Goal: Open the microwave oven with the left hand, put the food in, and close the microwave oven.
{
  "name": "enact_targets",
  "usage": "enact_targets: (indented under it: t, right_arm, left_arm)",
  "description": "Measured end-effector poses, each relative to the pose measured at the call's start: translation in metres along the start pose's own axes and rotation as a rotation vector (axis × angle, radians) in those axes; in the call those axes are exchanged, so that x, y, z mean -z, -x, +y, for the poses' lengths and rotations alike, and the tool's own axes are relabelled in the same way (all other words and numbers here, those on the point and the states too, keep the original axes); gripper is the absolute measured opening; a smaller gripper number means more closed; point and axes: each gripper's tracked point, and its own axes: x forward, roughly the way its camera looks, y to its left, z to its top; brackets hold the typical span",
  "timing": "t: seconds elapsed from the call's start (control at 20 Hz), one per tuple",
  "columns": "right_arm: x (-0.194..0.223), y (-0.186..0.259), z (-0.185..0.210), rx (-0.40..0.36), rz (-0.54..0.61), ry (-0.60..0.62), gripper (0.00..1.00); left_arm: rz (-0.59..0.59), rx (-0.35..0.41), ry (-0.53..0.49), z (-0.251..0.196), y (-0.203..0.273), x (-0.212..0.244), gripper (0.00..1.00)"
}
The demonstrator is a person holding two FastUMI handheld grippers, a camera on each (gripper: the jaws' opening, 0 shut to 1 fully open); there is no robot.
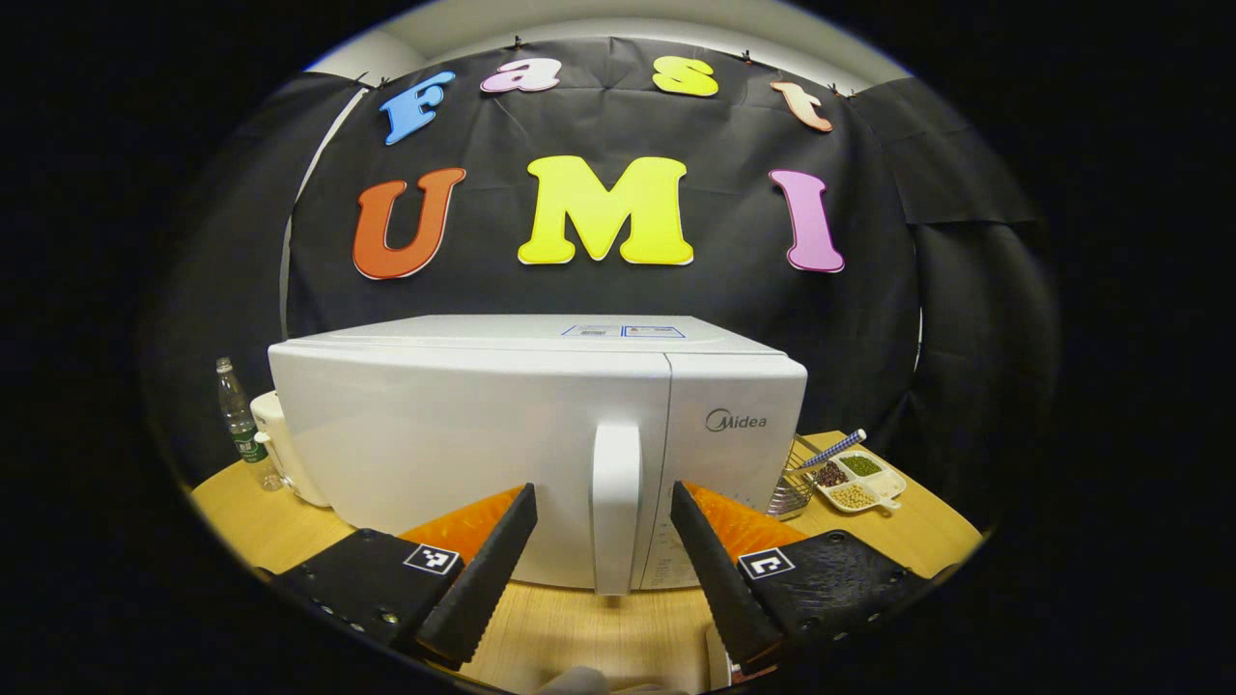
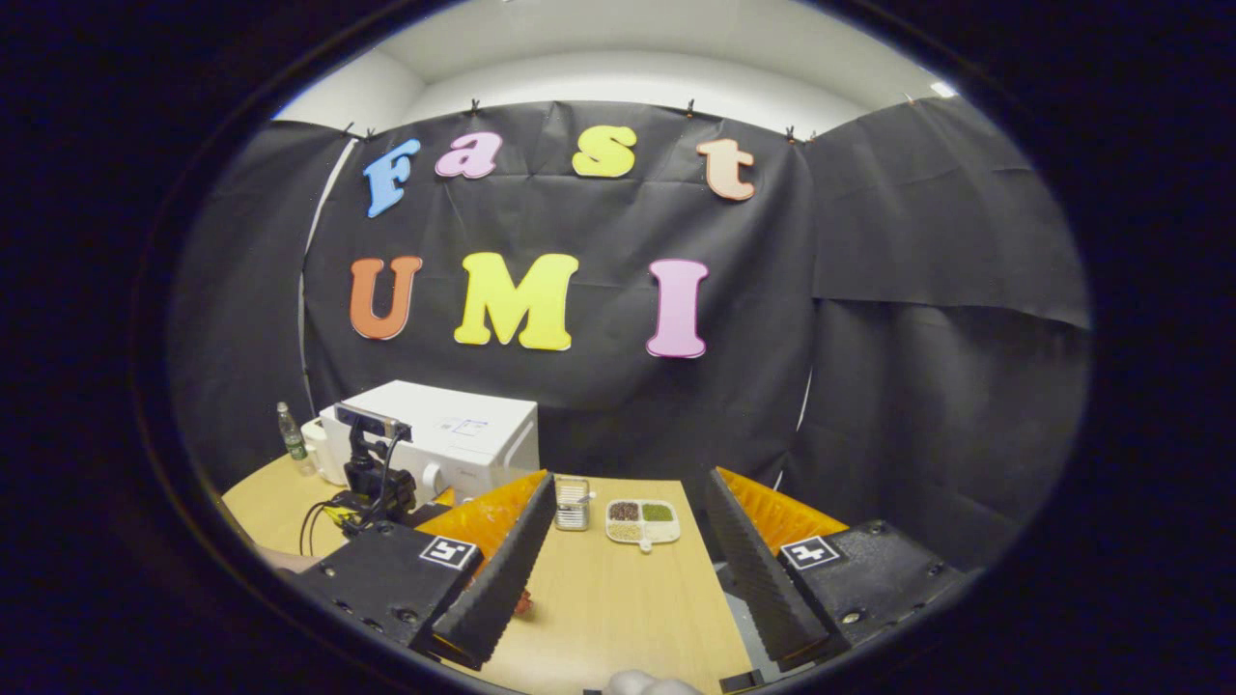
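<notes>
Left gripper view: my left gripper (image 1: 603, 541) faces the closed white box-shaped microwave oven (image 1: 536, 434) on the round light wooden table (image 1: 589, 632), my fingers spread wide on either side of its vertical white door handle (image 1: 616, 507), neither one touching it. A clear plastic bottle (image 1: 241, 425) stands at the oven's far left beside a cream-coloured rounded appliance (image 1: 275, 439). To the oven's right lie a metal wire basket (image 1: 794, 483) and a white divided dish of beans and grains (image 1: 859, 480) with a blue-handled utensil (image 1: 832, 450) resting on it.

Right gripper view: my right gripper (image 2: 628, 569) hovers well back from the oven, fingers wide apart and holding nothing. Between them, farther down the table, sit the dish and the basket side by side. The left gripper, carrying its camera, stands just in front of the oven's door. A small reddish item (image 2: 522, 603) lies on the table by my left-hand finger; I cannot tell what it is.
</notes>
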Motion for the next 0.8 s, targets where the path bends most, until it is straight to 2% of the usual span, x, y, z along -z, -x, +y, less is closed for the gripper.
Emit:
enact_targets:
  t: [0.1, 0.15, 0.2, 0.25, 0.35, 0.4, 0.45, 0.5, 0.55, 0.65, 0.7, 0.75, 0.8]
  right_arm:
    - [0.0014, -0.0003, 0.0009, -0.004, 0.002, 0.003, 0.99]
    - [0.0049, -0.001, 0.0015, -0.011, 0.016, 0.009, 0.99]
    - [0.0066, -0.0005, 0.0021, -0.02, 0.023, 0.014, 0.99]
    - [0.0039, -0.0006, 0.0019, -0.021, 0.02, 0.017, 1.0]
    - [-0.0019, -0.0005, 0.0031, -0.019, 0.005, 0.012, 1.0]
    - [-0.0015, -0.0014, 0.0023, -0.015, -0.003, 0.02, 0.96]
    - [-0.0017, -0.001, 0.0018, -0.012, -0.004, 0.029, 1.0]
    - [-0.0019, 0.0, 0.002, -0.011, -0.004, 0.031, 1.0]
    - [-0.0003, 0.0001, 0.0018, -0.009, 0.002, 0.028, 1.0]
    - [0.0004, -0.0001, 0.0025, -0.011, 0.004, 0.02, 1.0]
    - [0.0017, 0.0005, 0.0014, -0.01, 0.006, 0.019, 0.96]
    - [0.0012, 0.0011, 0.0017, -0.01, 0.005, 0.016, 1.0]
    - [-0.0001, 0.0019, 0.0022, -0.008, 0.008, 0.013, 0.96]
  left_arm:
    - [-0.006, 0.012, -0.005, -0.0022, -0.0052, 0.0008, 0.89]
    - [-0.004, 0.032, -0.003, -0.0056, -0.0045, 0.0025, 0.82]
    - [-0.009, 0.024, -0.008, -0.0041, -0.0068, 0.001, 0.81]
    - [-0.008, 0.02, -0.009, -0.0005, -0.0101, 0.003, 0.41]
    - [-0.005, 0.022, -0.007, -0.003, -0.0094, 0.009, 0.26]
    - [-0.017, 0.02, -0.029, -0.0019, -0.0092, 0.0066, 0.26]
    - [-0.016, 0.013, -0.031, 0.0004, -0.0093, 0.006, 0.16]
    - [-0.01, 0.022, -0.024, -0.0011, -0.0096, 0.0059, 0.16]
    - [0.0, 0.028, -0.032, -0.0015, -0.009, 0.0092, 0.12]
    - [0.005, 0.031, -0.051, -0.0005, -0.0082, 0.0098, 0.12]
    - [0.006, 0.032, -0.046, 0.0001, -0.0072, 0.0086, 0.12]
    - [0.007, 0.037, -0.048, 0.0012, -0.0056, 0.0081, 0.12]
    - [0.012, 0.043, -0.046, 0.0003, -0.0062, 0.009, 0.12]
